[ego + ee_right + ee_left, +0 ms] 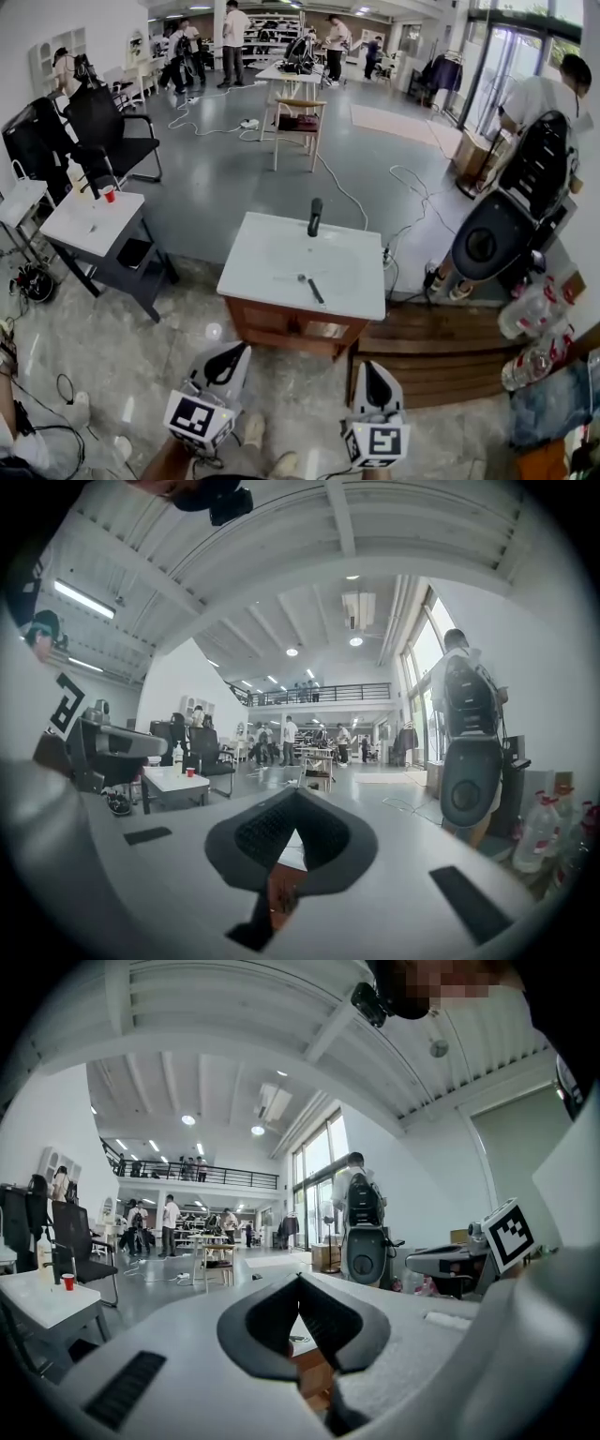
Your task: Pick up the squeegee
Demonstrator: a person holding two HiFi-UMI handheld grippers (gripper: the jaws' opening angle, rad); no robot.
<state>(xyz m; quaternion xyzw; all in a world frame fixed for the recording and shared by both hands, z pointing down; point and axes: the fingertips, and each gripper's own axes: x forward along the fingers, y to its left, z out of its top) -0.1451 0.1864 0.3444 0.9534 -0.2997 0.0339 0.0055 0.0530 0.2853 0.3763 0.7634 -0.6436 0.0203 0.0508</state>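
Squeegee (310, 287) lying flat near middle of white bench (261, 255), dark handle angling toward near edge, in front of black faucet (315, 216); nothing touching it. Left claw (230, 362) and right claw (373, 377) hovering well short of bench, pointing roughly level, jaws closed together, gripping nothing. Likely carrying posture ahead of reach; jaws needing opening first.

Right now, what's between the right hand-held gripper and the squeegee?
In the head view, floor tile, then the wooden cabinet front and bare white countertop lie between the right hand-held gripper and the squeegee.
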